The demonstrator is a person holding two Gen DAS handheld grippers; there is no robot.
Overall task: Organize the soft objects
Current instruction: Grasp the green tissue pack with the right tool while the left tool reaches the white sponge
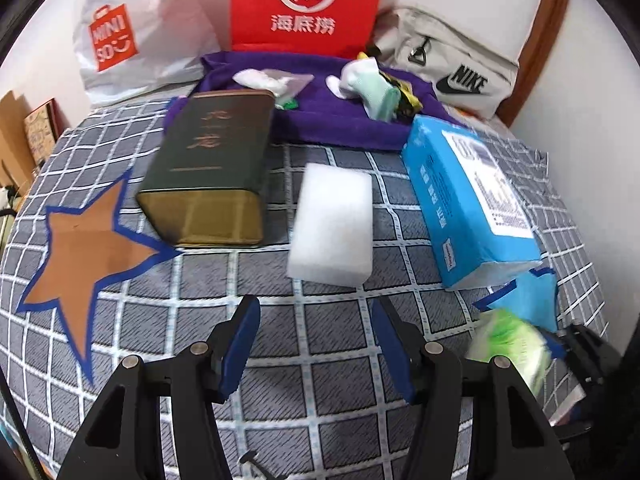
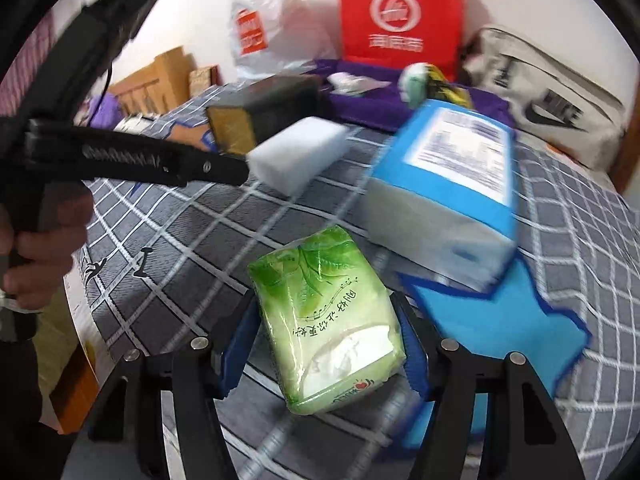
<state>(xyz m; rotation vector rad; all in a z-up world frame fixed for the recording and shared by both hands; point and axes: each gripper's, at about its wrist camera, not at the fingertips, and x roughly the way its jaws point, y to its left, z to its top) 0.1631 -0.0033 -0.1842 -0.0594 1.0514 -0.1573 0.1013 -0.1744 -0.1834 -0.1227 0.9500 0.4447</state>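
Observation:
My left gripper (image 1: 316, 312) is open over the checked bedspread, with nothing between its fingers. A white sponge block (image 1: 332, 224) lies just beyond its tips. In the right wrist view the left gripper (image 2: 240, 170) shows side-on, its tip at the sponge (image 2: 300, 152). My right gripper (image 2: 326, 344) has a green tissue pack (image 2: 328, 320) between its blue pads, which touch both long sides. The pack (image 1: 508, 344) appears blurred at the lower right of the left wrist view. A blue tissue box (image 2: 448, 184) lies close behind it.
A dark green tin (image 1: 212, 168) lies left of the sponge. A brown star patch (image 1: 88, 248) and a blue star patch (image 2: 500, 320) mark the bedspread. Socks lie on a purple towel (image 1: 344, 128) at the back, before a red bag (image 1: 308, 4), a white bag (image 1: 132, 40) and a grey pouch (image 1: 452, 64).

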